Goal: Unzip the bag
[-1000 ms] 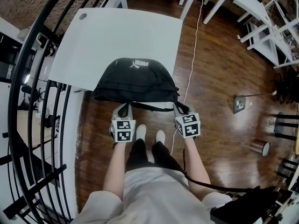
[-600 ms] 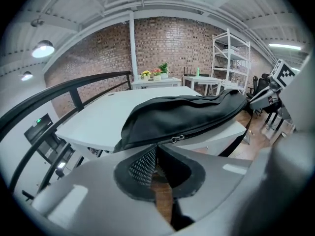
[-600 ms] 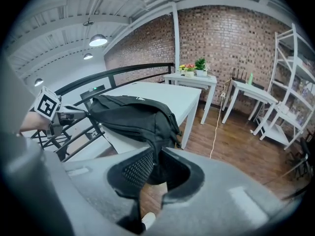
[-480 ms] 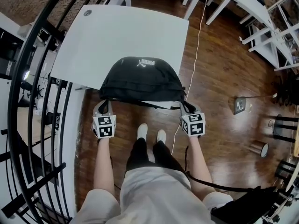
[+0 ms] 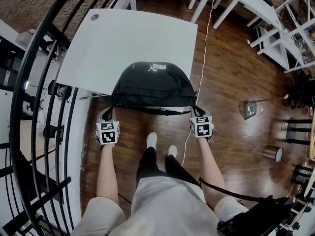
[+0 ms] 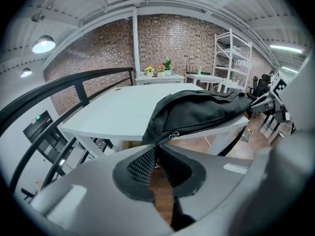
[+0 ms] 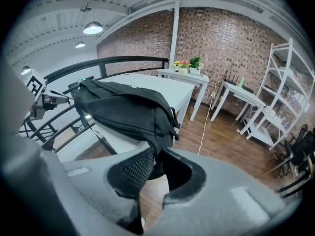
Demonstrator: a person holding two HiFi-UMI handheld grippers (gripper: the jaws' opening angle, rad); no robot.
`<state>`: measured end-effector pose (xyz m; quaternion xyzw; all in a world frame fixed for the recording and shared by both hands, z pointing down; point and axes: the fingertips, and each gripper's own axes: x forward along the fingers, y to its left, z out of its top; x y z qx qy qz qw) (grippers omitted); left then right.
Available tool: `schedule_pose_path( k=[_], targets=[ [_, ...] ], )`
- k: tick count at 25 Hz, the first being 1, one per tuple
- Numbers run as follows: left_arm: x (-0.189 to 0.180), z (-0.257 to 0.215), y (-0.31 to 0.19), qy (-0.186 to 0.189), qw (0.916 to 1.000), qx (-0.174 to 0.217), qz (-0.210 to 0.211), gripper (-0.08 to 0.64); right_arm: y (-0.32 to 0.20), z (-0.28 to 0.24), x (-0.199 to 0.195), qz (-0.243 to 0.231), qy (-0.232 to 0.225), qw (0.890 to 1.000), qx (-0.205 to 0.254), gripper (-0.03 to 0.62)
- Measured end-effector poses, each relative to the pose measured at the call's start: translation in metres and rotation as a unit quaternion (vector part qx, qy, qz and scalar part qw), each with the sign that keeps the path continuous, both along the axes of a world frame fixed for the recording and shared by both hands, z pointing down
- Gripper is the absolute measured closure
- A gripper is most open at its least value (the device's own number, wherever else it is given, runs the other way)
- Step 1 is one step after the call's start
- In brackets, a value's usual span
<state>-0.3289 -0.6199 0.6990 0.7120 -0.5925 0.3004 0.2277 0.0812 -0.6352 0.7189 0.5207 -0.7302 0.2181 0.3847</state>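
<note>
One black bag [image 5: 151, 85]. Two white shoes [image 5: 149, 140]. One white cable [image 5: 204, 58] on floor. Two round ceiling lamps [image 6: 43, 44].

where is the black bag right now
Head view, centre: the black bag sits at the near edge of the white table, just ahead of the person's shoes.

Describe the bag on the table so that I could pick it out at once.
Find the white rectangular table beside the black curved railing. At its near edge lies a black fabric bag, long and rounded. It is the only thing on the table, with a small white logo on top.
</note>
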Motion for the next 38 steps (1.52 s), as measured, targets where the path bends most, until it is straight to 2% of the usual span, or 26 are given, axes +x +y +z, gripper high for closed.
schedule_pose_path(
  k=[4, 8, 11, 14, 17, 20, 24, 27, 30, 34, 38],
  targets=[
    [-0.015, -0.023, 0.024, 0.039, 0.9973, 0.035, -0.053, 0.483, 0.017, -0.024, 0.009, 0.029, -0.004, 0.999, 0.039, 0.541],
    [-0.008, -0.061, 0.070, 0.048, 0.9920, 0.082, -0.083, 0.519, 0.064, -0.073, 0.020, 0.042, -0.049, 0.993, 0.098, 0.584],
    [0.030, -0.107, 0.115, 0.052, 0.9882, 0.127, -0.068, 0.543, 0.116, -0.114, 0.024, 0.047, -0.080, 0.987, 0.134, 0.589],
    [0.087, -0.161, 0.161, 0.059, 0.9822, 0.177, -0.020, 0.543, 0.167, -0.162, 0.023, 0.035, -0.134, 0.974, 0.180, 0.600],
    [0.148, -0.212, 0.213, 0.086, 0.9702, 0.226, 0.019, 0.543, 0.219, -0.203, 0.023, 0.013, -0.180, 0.961, 0.210, 0.600],
    [0.198, -0.269, 0.269, 0.117, 0.9550, 0.270, 0.037, 0.543, 0.269, -0.248, 0.011, -0.018, -0.220, 0.948, 0.229, 0.600],
    [0.234, -0.333, 0.313, 0.133, 0.9346, 0.326, 0.052, 0.543, 0.308, -0.323, -0.007, -0.063, -0.221, 0.928, 0.295, 0.601],
    [0.245, -0.361, 0.330, 0.126, 0.9225, 0.360, 0.058, 0.542, 0.324, -0.362, -0.011, -0.073, -0.218, 0.913, 0.337, 0.601],
    [0.248, -0.370, 0.343, 0.124, 0.9154, 0.377, 0.066, 0.541, 0.338, -0.374, -0.018, -0.078, -0.221, 0.905, 0.355, 0.601],
    [0.231, -0.376, 0.355, 0.129, 0.9073, 0.395, 0.064, 0.542, 0.351, -0.374, -0.043, -0.086, -0.220, 0.902, 0.360, 0.601],
    [0.206, -0.369, 0.368, 0.126, 0.9055, 0.400, 0.062, 0.543, 0.365, -0.370, -0.068, -0.094, -0.205, 0.903, 0.366, 0.601]
  ],
)
